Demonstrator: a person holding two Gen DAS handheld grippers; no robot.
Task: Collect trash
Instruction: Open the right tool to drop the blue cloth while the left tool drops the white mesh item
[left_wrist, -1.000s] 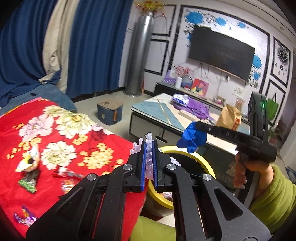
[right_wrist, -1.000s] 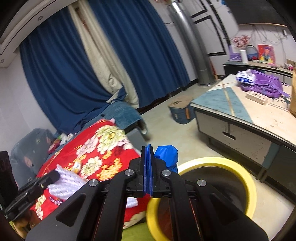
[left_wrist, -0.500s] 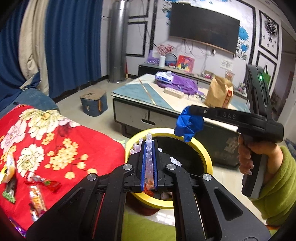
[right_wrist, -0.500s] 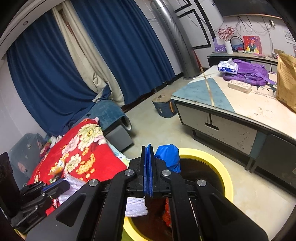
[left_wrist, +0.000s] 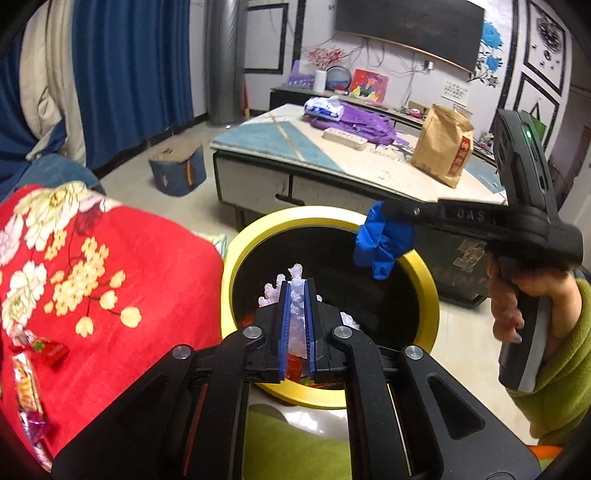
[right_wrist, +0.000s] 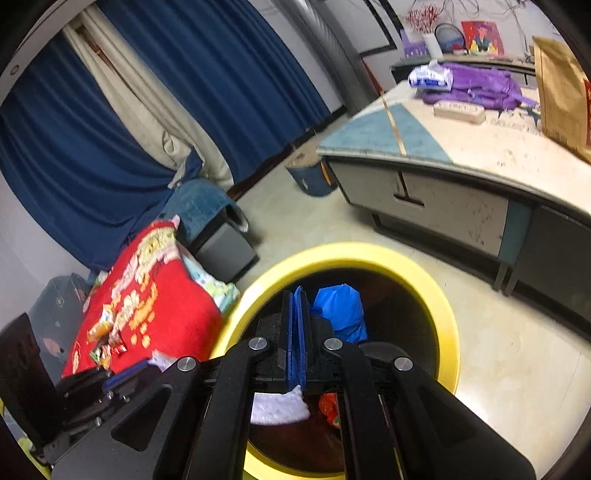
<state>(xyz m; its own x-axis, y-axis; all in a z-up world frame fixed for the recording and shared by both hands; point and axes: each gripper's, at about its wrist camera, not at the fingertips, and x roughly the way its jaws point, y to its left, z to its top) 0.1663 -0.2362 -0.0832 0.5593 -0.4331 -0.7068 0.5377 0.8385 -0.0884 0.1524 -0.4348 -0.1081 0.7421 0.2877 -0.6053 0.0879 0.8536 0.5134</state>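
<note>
A crumpled blue wrapper is being held pinched in the right tongs, whose pads are closed tight on it, just above the far right rim of the yellow-rimmed bin. A pale, translucent piece of crinkled plastic is being gripped in the left tongs, closed on it with only a narrow gap between the blue pads, and it is being held over the near half of the bin's dark opening.

The step in hand is judged to be the drop — both pieces are already being carried over the mouth. For it to be done well, the blue wrapper should be brought a little further inward before the right tongs are opened, since it is hanging close to the rim and could be tipped outside onto the floor. Light, clingy film may stay stuck to a pad, so a wide opening is being called for.

In the right wrist view the blue wrapper is seen just right of the closed pads, inside the yellow ring, with red trash lying below.

Further out — on the red floral blanket at the left — several candy wrappers are lying uncollected, well apart from both tongs. A tabletop is standing beyond the bin.
</note>
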